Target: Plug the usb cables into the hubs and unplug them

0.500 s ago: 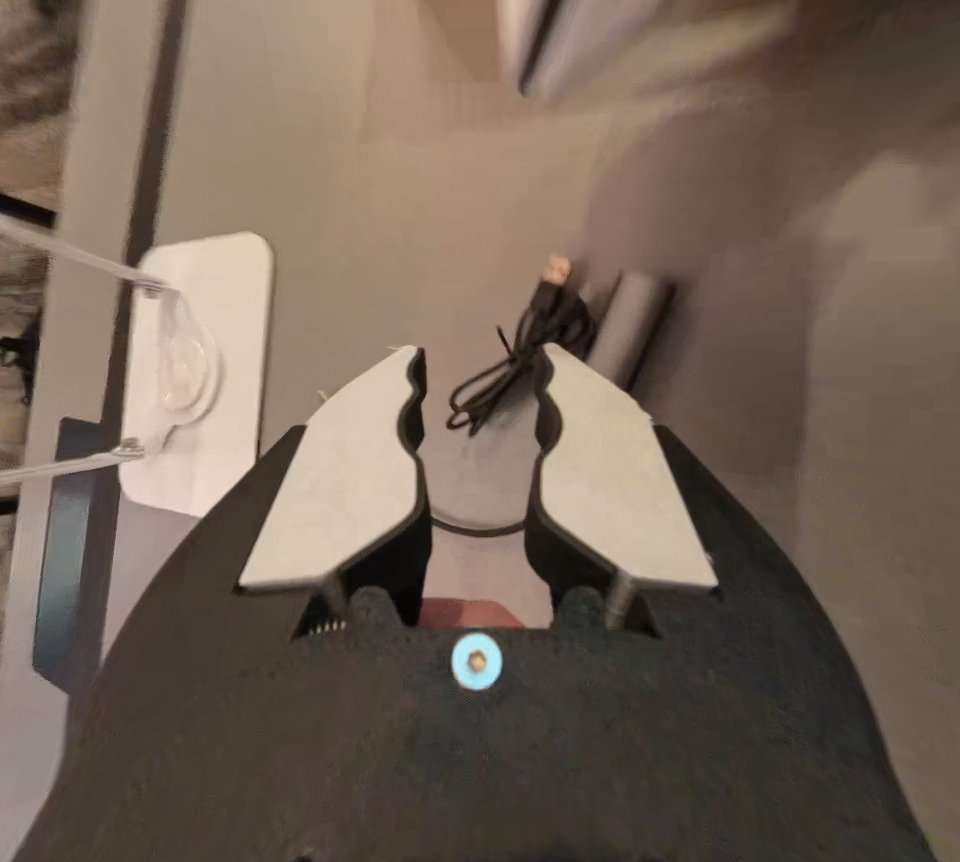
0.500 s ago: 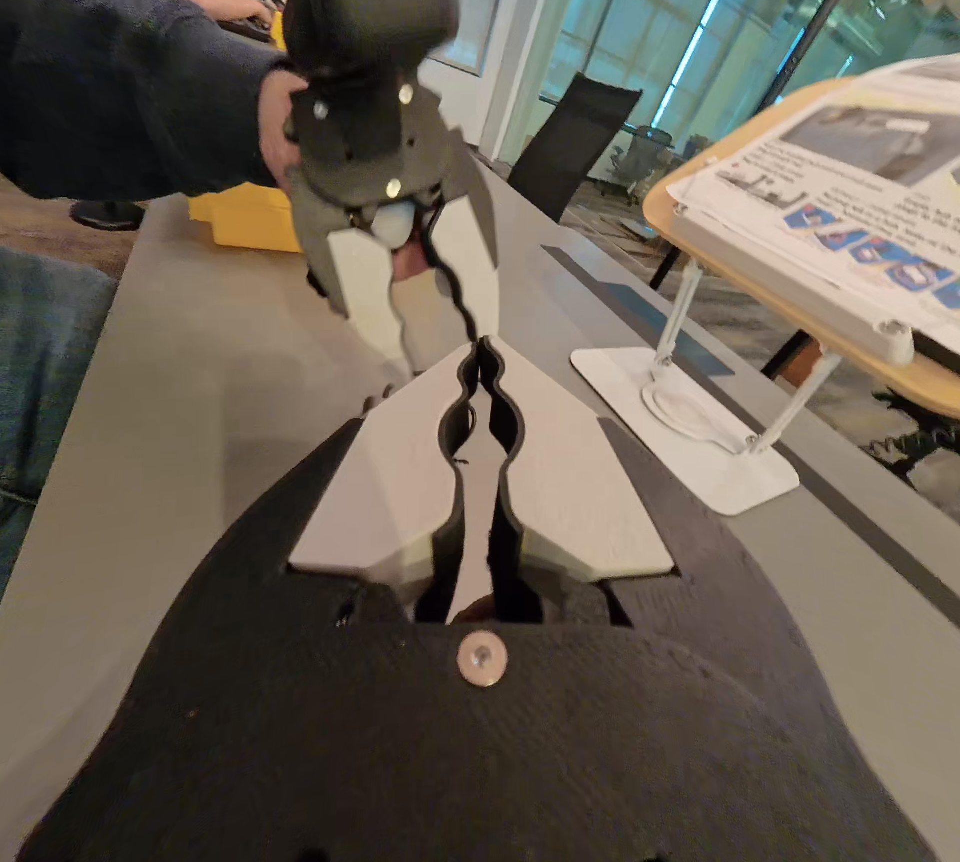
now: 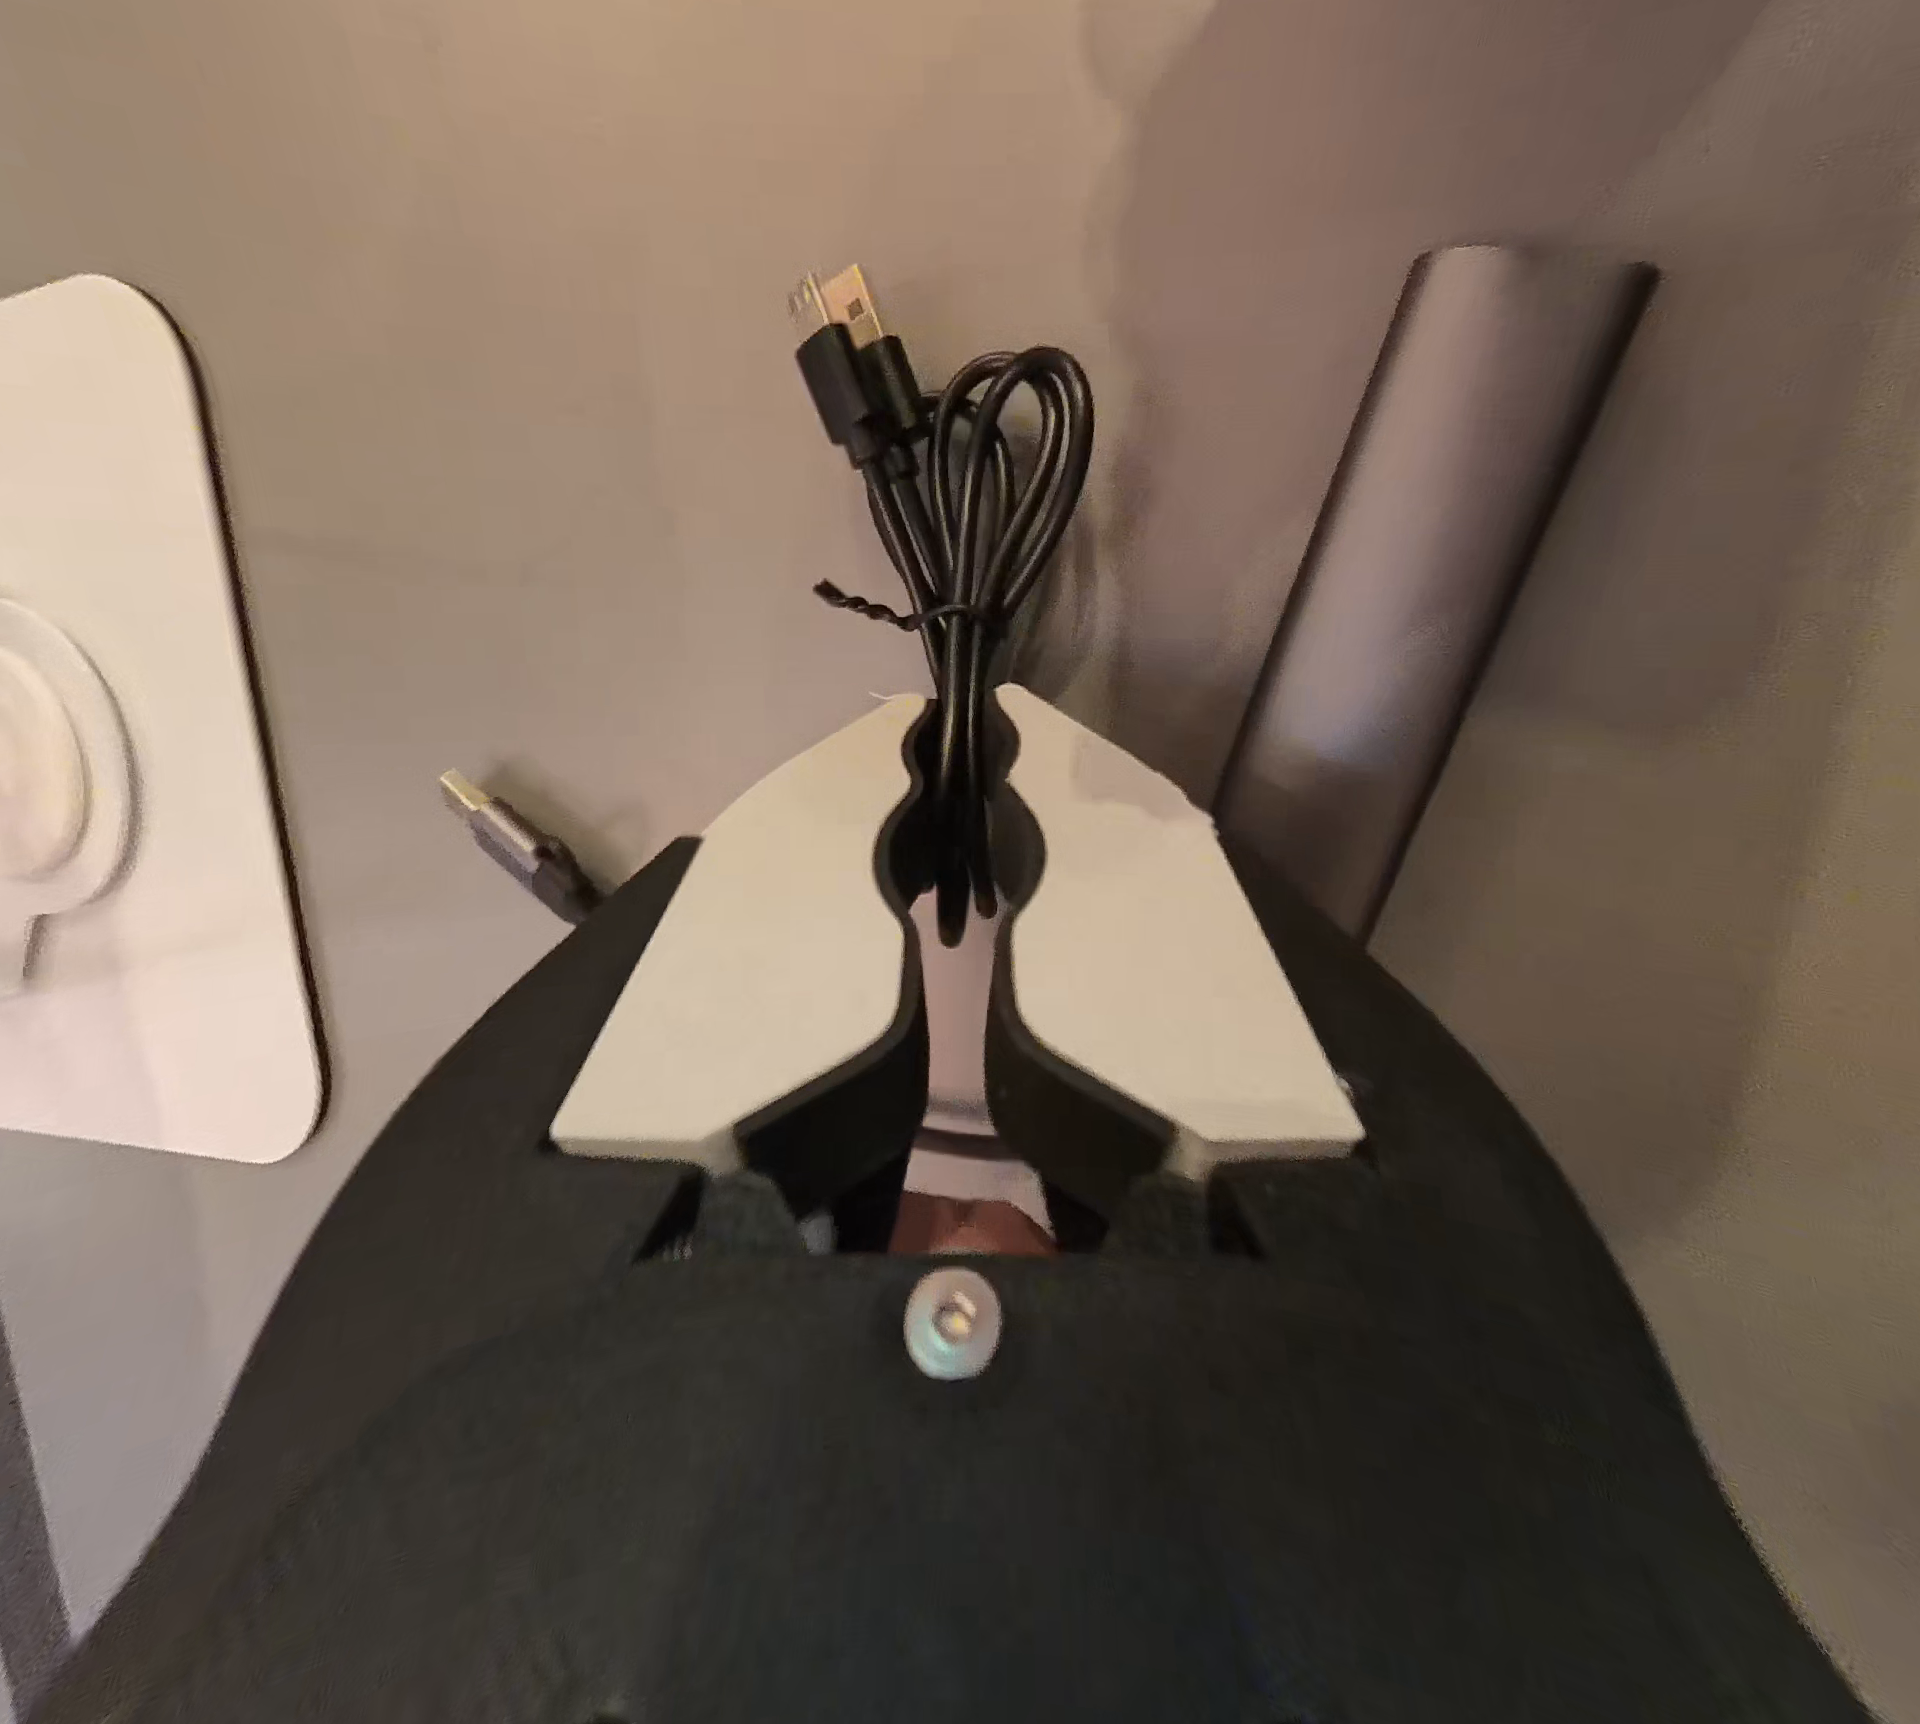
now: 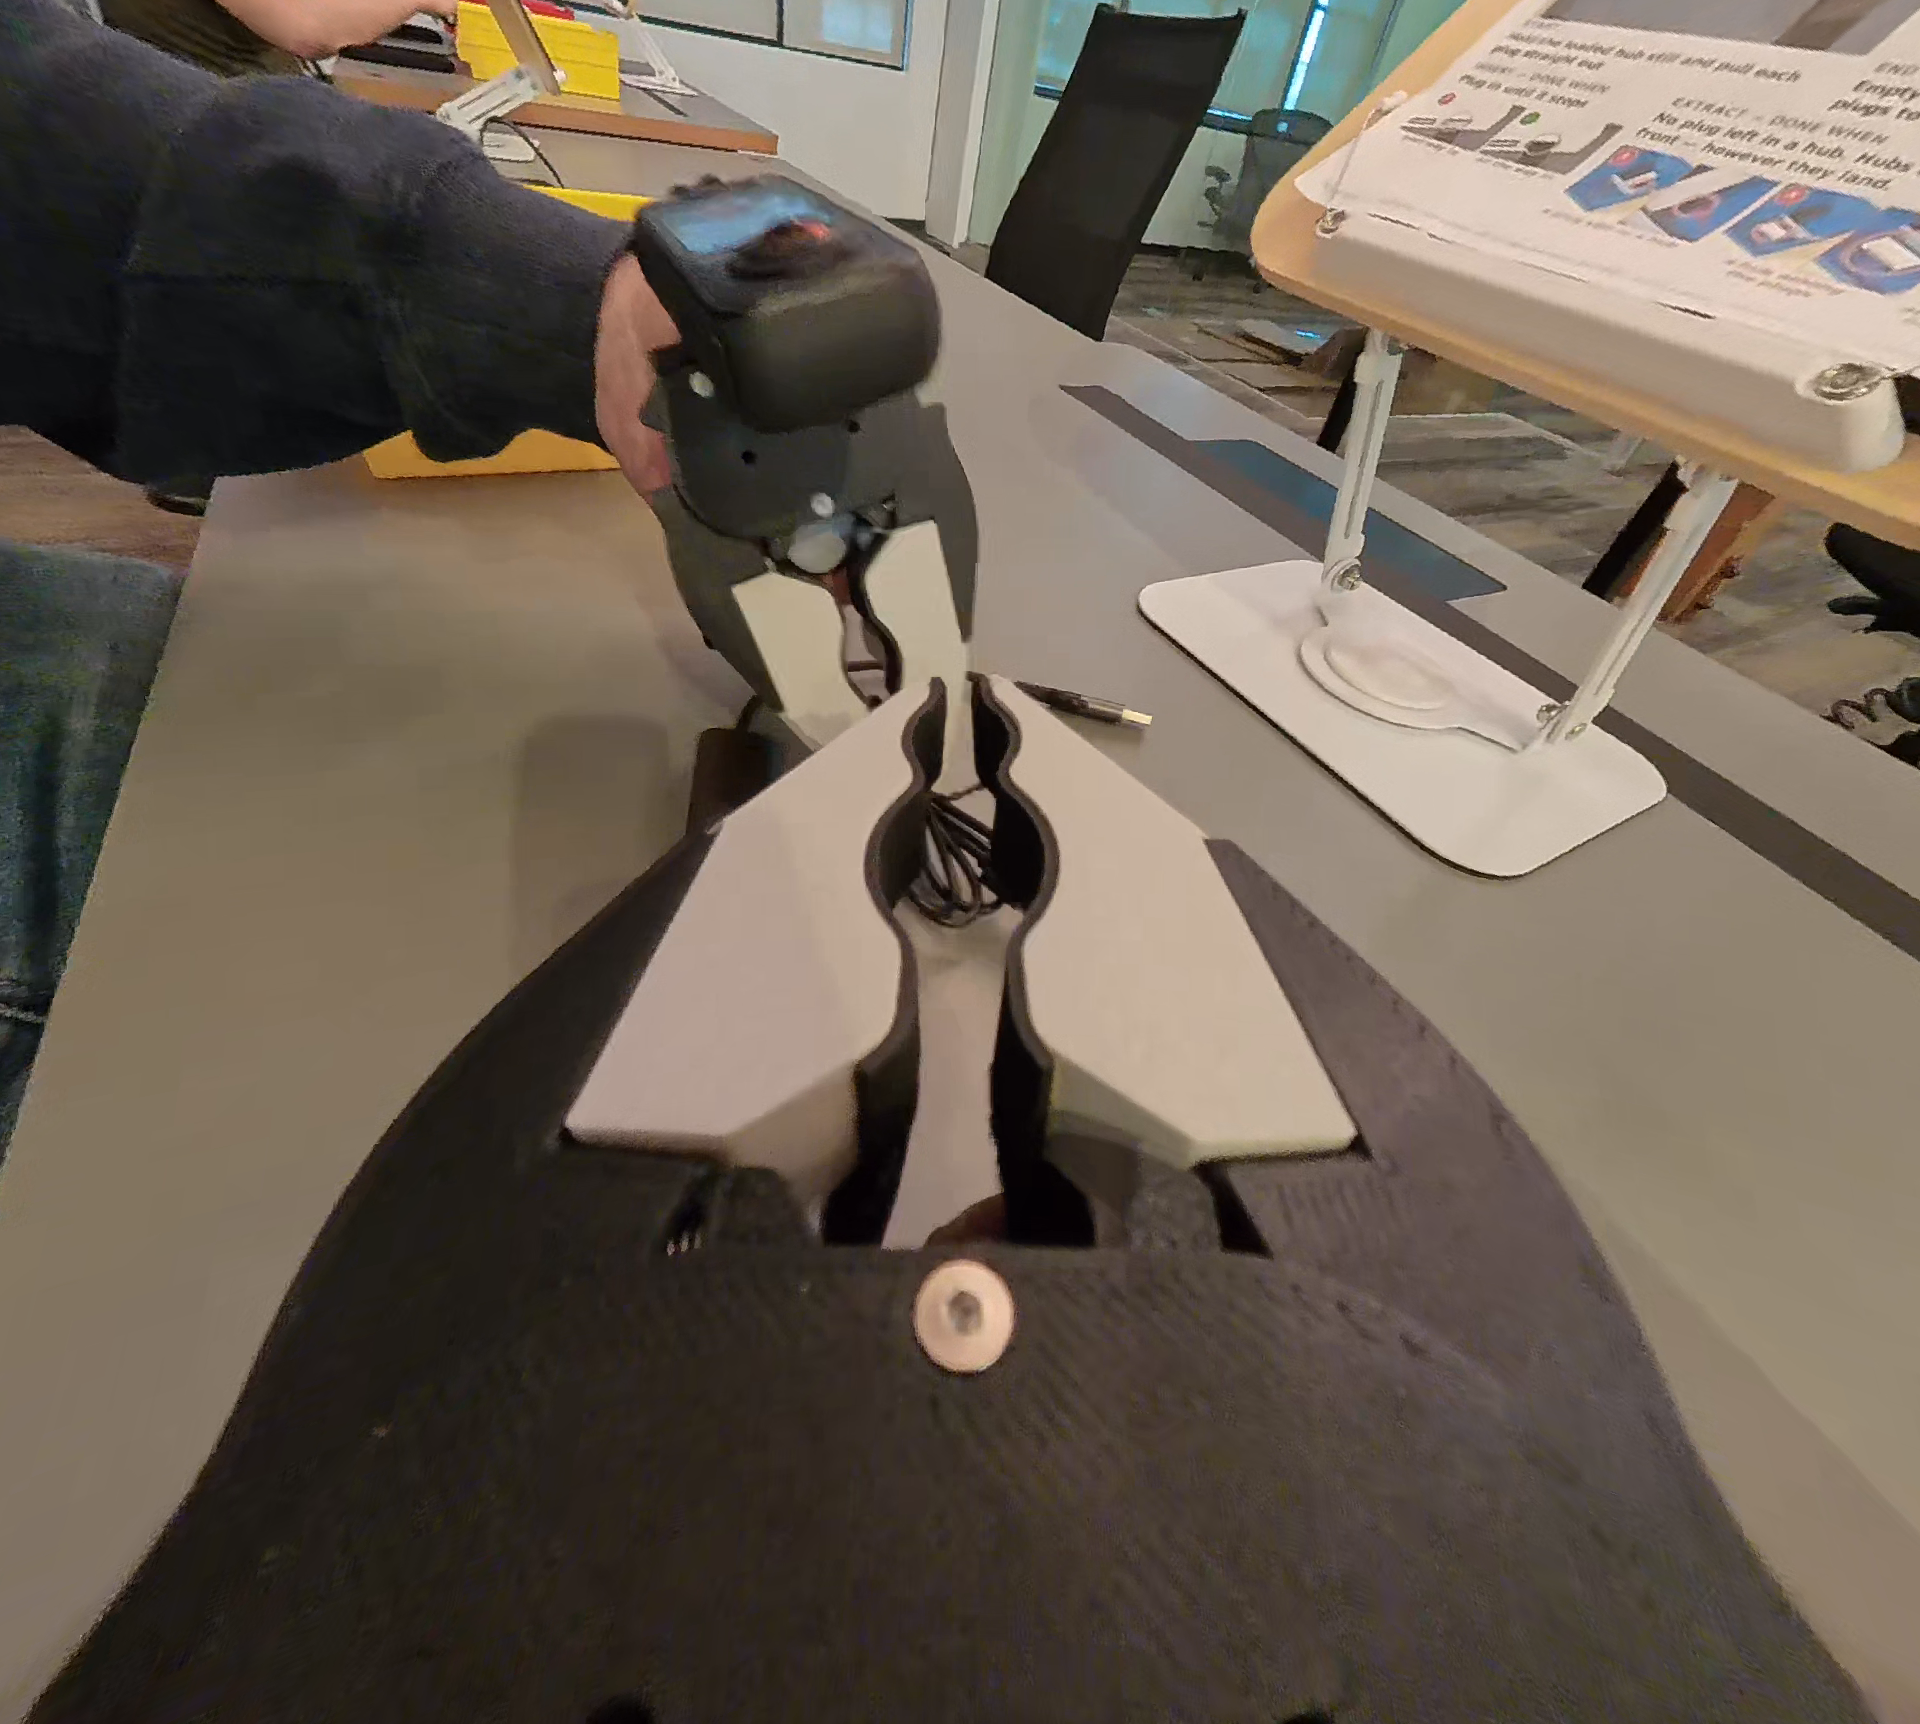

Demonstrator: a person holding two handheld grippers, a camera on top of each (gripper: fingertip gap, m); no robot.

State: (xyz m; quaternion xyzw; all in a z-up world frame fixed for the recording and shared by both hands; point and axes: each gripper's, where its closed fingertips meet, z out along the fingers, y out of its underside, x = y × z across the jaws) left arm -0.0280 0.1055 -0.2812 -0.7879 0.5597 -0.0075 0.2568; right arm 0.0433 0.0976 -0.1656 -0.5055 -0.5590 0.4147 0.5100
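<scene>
Grey desk (image 3: 520,220), matte top, dark strip along its far edge in right wrist view. On it: bundled black usb cable (image 3: 977,511) at centre, tied with a twist tie, plugs toward 12 o'clock. Grey hub (image 3: 1455,552) lies just beside it at 2 o'clock. Second plug (image 3: 499,827) at 9 o'clock. White stand base (image 3: 135,739) further out at 9. Yellow bin (image 4: 488,453) far back.

Two grippers (image 3: 961,708) (image 4: 961,692); one bundled black cable (image 3: 971,511) (two plugs), one separate plug (image 3: 509,843), one hub (image 3: 1444,573).
</scene>
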